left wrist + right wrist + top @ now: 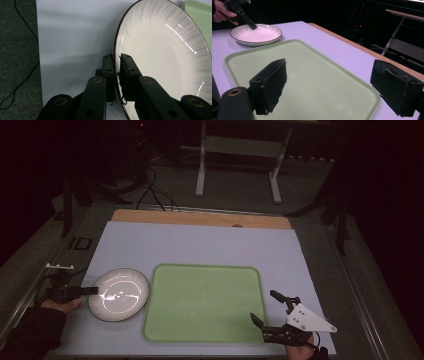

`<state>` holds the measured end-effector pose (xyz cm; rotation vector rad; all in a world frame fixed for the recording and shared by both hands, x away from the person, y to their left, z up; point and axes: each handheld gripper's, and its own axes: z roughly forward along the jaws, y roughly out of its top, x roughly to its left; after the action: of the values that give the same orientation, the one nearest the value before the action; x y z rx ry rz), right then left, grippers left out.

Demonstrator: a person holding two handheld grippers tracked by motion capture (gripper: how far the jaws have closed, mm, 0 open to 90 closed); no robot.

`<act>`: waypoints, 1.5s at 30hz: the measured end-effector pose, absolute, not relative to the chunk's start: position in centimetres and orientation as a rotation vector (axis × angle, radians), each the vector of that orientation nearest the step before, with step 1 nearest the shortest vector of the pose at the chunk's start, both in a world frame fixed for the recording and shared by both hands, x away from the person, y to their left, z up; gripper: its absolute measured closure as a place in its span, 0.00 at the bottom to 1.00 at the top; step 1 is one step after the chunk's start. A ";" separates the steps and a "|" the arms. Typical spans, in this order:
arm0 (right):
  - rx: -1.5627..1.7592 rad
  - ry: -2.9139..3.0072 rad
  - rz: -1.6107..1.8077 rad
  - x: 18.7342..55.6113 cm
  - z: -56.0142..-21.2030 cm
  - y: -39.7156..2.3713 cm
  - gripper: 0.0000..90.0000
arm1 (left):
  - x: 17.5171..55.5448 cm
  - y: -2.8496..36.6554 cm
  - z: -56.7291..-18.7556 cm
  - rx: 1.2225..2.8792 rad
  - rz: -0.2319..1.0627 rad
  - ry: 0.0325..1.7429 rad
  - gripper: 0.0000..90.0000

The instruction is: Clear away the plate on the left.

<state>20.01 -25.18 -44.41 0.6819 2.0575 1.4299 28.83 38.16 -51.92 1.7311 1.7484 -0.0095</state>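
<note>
1. White plate (119,294) is lying at the lower left of the high view, just beside the green tray (202,302).
2. Left tool (117,65) is clamping the plate's rim between its jaws.
3. Right tool (268,307), jaws spread wide apart, is hovering at the tray's lower-right corner.
4. Lilac-covered desk (200,245) is carrying both.
</note>
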 end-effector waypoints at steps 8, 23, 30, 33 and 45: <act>0.684 2.052 1.435 20.1 -44.4 -25.3 0.15 | 28.6 38.7 -51.9 1.637 -0.051 1.756 0.95; 0.692 2.033 1.443 20.2 -44.3 -25.4 0.15 | 28.3 38.2 -49.7 1.645 0.010 1.729 0.95; 0.697 2.029 1.445 20.1 -44.3 -25.4 0.15 | 28.2 38.1 -48.4 1.637 0.030 1.707 0.94; 0.698 2.029 1.445 20.1 -44.3 -25.5 0.15 | 28.2 38.1 -47.8 1.625 0.030 1.699 0.94; 0.701 2.019 1.451 20.1 -44.3 -25.6 0.15 | 29.0 36.6 -45.9 1.636 0.028 1.653 0.94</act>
<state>20.11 -25.57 -44.27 0.7009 2.0191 1.4507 29.02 36.55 -45.95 1.6362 1.6535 0.0282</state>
